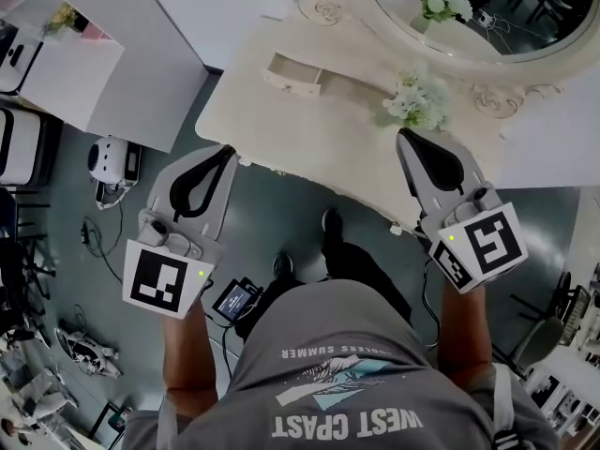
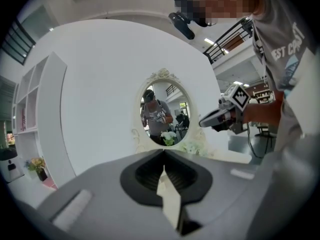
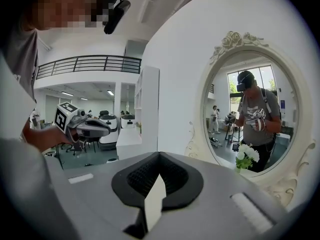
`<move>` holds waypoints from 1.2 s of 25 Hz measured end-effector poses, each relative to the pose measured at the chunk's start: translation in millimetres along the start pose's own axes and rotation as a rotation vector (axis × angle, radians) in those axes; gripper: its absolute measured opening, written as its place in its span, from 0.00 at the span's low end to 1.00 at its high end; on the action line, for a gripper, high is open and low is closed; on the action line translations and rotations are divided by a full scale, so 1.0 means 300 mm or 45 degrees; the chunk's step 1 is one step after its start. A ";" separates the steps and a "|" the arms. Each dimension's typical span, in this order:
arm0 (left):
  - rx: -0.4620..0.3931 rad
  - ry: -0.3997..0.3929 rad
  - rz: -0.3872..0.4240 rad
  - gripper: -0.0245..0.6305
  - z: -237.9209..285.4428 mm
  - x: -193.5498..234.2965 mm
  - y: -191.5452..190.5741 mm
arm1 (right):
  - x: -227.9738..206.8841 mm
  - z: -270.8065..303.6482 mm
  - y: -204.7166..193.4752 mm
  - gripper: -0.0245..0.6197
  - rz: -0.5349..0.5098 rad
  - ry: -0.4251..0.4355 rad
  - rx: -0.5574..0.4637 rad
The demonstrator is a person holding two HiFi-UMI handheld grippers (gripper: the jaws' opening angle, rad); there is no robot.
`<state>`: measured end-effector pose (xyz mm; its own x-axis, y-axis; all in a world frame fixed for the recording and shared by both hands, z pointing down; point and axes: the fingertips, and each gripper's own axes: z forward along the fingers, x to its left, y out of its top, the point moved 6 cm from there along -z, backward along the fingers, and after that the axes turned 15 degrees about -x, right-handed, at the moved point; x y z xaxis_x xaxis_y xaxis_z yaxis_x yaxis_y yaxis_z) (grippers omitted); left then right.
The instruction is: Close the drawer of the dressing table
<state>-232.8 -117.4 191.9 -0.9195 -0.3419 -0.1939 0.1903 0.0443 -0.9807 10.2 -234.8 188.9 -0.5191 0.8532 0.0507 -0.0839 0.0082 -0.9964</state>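
Note:
The cream dressing table (image 1: pixel 281 125) fills the upper middle of the head view, with its oval mirror (image 1: pixel 487 26) at the back right. A small cream drawer (image 1: pixel 292 75) stands out on the tabletop at the left. My left gripper (image 1: pixel 227 151) hangs just off the table's front left corner, jaws shut and empty. My right gripper (image 1: pixel 404 136) is shut too, its tip over the front edge near white flowers (image 1: pixel 417 101). The left gripper view shows closed jaws (image 2: pixel 164 153) aimed at the mirror (image 2: pixel 162 109). The right gripper view shows the same (image 3: pixel 159 155).
A white shelf unit (image 1: pixel 70 73) stands at the left, a white machine (image 1: pixel 112 162) and cables on the floor beside it. A small screen device (image 1: pixel 234 300) lies by the person's shoes (image 1: pixel 330 223). A chair (image 1: pixel 544 336) sits at the lower right.

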 end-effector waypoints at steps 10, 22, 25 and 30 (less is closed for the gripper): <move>0.047 0.020 -0.026 0.04 0.120 0.064 -0.116 | -0.071 0.051 -0.082 0.04 0.038 0.010 0.039; 0.062 0.005 -0.080 0.04 0.300 0.117 -0.332 | -0.122 0.097 -0.234 0.04 0.113 -0.001 0.120; 0.077 0.008 -0.093 0.04 0.341 0.127 -0.391 | -0.137 0.104 -0.271 0.04 0.126 -0.001 0.135; 0.106 0.013 -0.119 0.04 0.400 0.139 -0.476 | -0.153 0.105 -0.331 0.04 0.152 0.003 0.170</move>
<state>-257.0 -250.6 326.8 -0.9379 -0.3314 -0.1026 0.1313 -0.0654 -0.9892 15.6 -291.1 287.7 -0.5304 0.8451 -0.0674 -0.1341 -0.1621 -0.9776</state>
